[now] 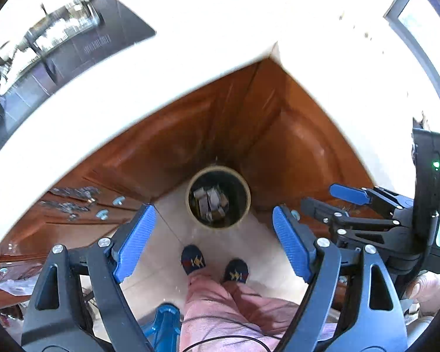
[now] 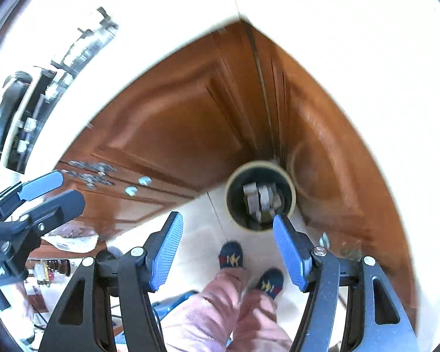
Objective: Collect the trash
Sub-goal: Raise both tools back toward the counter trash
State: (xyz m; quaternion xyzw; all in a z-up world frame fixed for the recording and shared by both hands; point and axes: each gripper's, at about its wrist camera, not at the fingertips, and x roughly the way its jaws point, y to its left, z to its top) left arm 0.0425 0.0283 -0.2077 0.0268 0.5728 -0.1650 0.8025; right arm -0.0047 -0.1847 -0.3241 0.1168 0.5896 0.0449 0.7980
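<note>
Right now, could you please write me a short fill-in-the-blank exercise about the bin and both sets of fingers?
1. The round bin stands on the floor in the ____ where two wooden cabinet doors meet.
2. The left gripper is ____, with nothing between its fingers.
3. The pads on the right gripper are coloured ____.
4. The bin is not empty: grey-brown ____ lie inside it.

Missing words: corner; open; blue; pieces
</note>
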